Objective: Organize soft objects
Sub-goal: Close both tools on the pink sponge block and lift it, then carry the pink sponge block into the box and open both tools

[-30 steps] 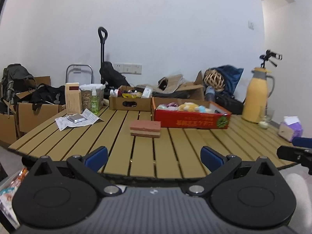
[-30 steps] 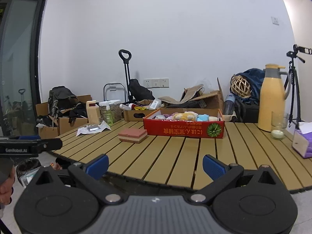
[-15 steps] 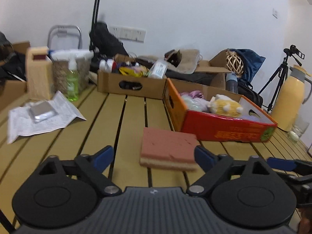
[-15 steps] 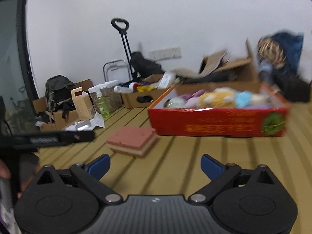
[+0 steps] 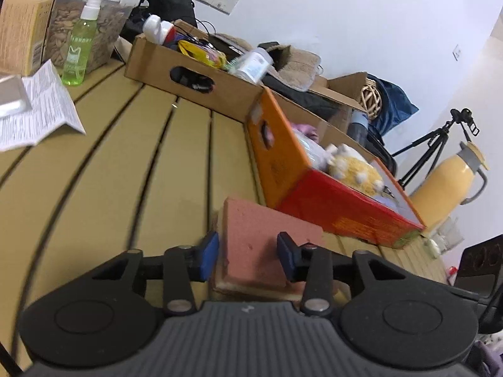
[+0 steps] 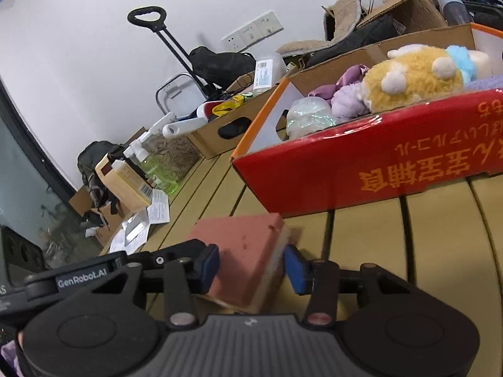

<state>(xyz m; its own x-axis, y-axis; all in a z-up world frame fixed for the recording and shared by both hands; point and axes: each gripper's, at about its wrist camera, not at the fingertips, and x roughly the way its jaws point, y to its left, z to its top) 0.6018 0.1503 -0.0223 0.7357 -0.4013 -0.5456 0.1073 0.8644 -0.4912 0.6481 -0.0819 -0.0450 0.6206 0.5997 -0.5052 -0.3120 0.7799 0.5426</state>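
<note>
A pink sponge [image 5: 251, 229] with a yellow underside lies on the slatted table just in front of the red cardboard box [image 5: 339, 207]. My left gripper [image 5: 248, 253] has its jaws closing on one end of the sponge, blue pads against it. In the right wrist view my right gripper [image 6: 251, 264] is closing too, its pads pressed to both sides of the sponge [image 6: 248, 238]. One of the left gripper's fingers [image 6: 185, 249] reaches in from the left. The red box [image 6: 377, 169] holds a yellow plush toy [image 6: 411, 75] and other soft items.
A brown cardboard box [image 5: 195, 81] of bottles and clutter stands behind the red one. A green spray bottle [image 5: 78, 44], a carton and a paper leaflet [image 5: 37, 106] sit at the table's left. A yellow thermos jug [image 5: 446, 182] stands far right.
Both grippers swept forward and down over the table, rolled, and came in on the pink sponge. Their wide-open jaws have narrowed onto it from either end.
</note>
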